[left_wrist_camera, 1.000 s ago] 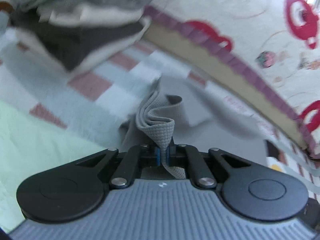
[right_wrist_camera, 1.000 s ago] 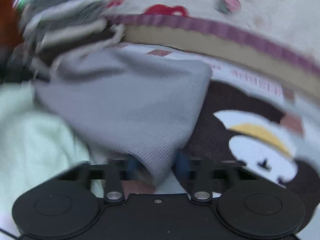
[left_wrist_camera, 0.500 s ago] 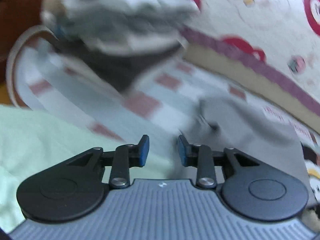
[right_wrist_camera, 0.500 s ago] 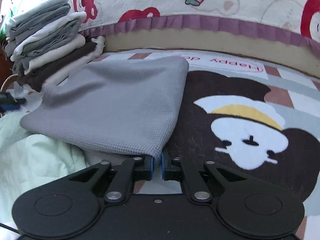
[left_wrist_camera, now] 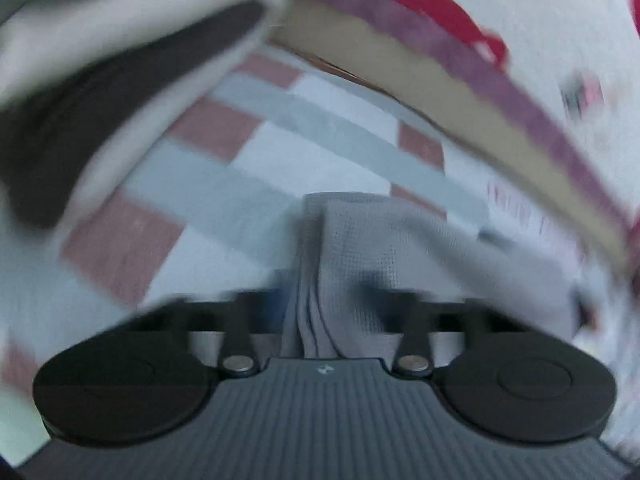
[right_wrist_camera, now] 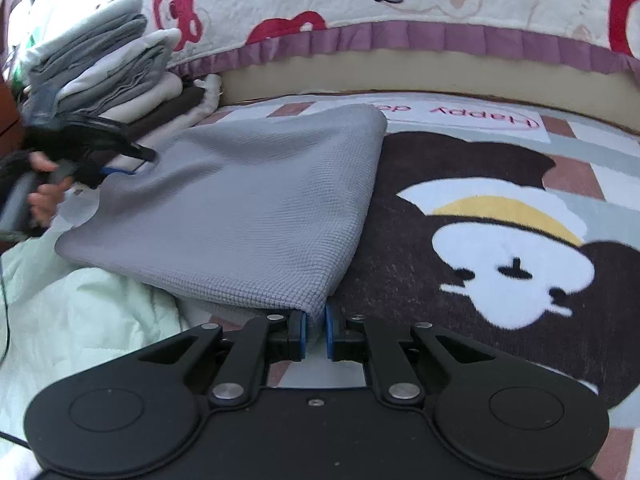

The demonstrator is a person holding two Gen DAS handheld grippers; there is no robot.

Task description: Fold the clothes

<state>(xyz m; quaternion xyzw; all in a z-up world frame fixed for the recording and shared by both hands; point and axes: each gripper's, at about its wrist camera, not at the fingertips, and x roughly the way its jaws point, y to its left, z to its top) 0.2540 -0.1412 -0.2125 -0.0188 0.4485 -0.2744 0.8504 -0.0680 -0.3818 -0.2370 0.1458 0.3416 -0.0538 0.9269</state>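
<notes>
A folded grey waffle-knit cloth lies on the bear-print rug. My right gripper is shut on its near right corner. In the blurred left wrist view, a bunched corner of the grey cloth sits between the fingers of my left gripper, which stand apart. From the right wrist view, the left gripper is at the cloth's far left corner, held by a hand.
A stack of folded clothes stands at the far left, close behind the left gripper, and fills the upper left of the left wrist view. A pale green garment lies near left. The bed's purple-frilled edge runs along the back.
The left gripper let go of the cloth and opened, then moved back so that a cloth corner is between its fingers. The right gripper stays shut on the near corner.
</notes>
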